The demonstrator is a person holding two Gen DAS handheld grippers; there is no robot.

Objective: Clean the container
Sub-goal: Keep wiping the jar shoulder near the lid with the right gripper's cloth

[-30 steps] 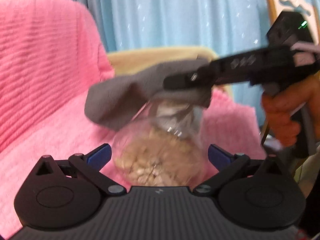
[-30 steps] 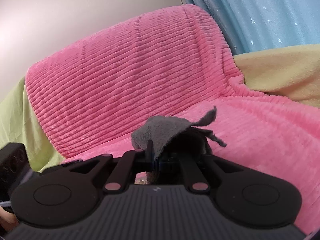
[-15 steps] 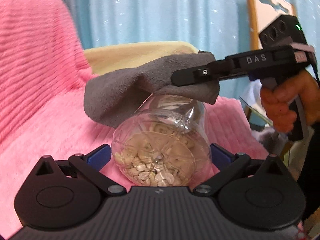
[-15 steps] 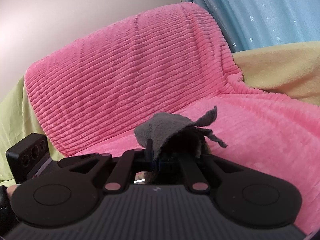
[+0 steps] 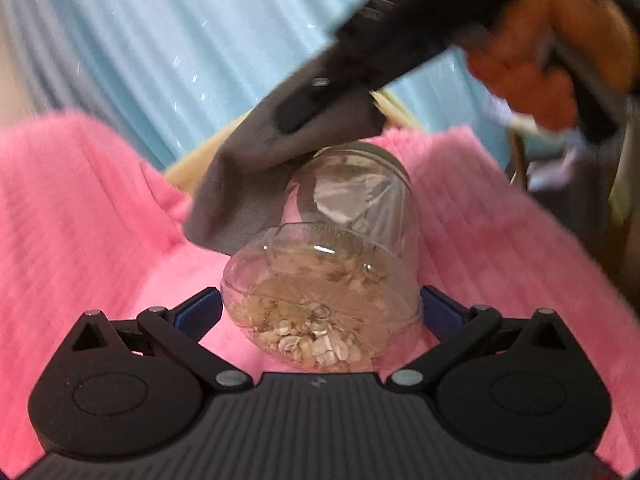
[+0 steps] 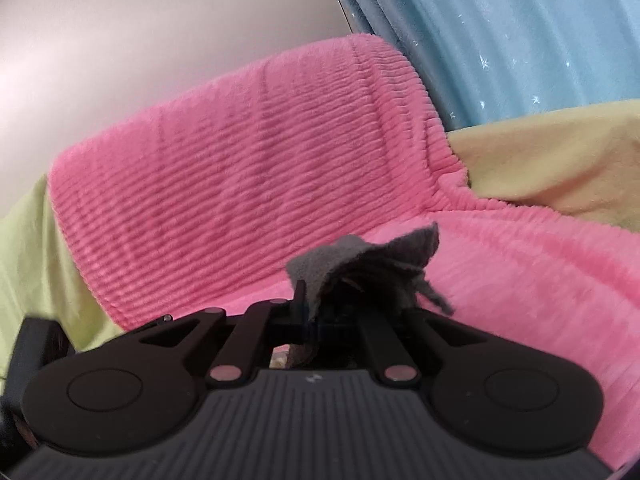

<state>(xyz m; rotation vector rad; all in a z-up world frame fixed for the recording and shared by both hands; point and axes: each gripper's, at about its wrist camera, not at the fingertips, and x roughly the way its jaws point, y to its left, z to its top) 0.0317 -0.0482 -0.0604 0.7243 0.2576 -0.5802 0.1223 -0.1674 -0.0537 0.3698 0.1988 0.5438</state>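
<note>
A clear plastic jar (image 5: 328, 276) holding pale nuts lies with its base toward my left wrist camera, and my left gripper (image 5: 320, 312) is shut on it, blue pads on either side. A grey cloth (image 5: 256, 168) drapes over the jar's upper left side near its grey lid. The right gripper (image 5: 320, 100), held by a hand (image 5: 532, 76), comes down from the upper right and is shut on that cloth. In the right wrist view the cloth (image 6: 360, 268) bunches between the closed fingers of my right gripper (image 6: 332, 308), hiding the jar beneath.
A pink ribbed blanket (image 6: 240, 184) covers the sofa back and seat under both grippers. A yellow cover (image 6: 560, 160) lies to the right, a green one (image 6: 24, 264) to the left. Blue curtain (image 5: 180, 48) hangs behind. The left tool's black camera block (image 6: 36, 356) shows at lower left.
The right gripper with the cloth has swung from level to a steep downward slant over the jar. The jar has tilted, showing more of its side and lid, and the view has shifted.
</note>
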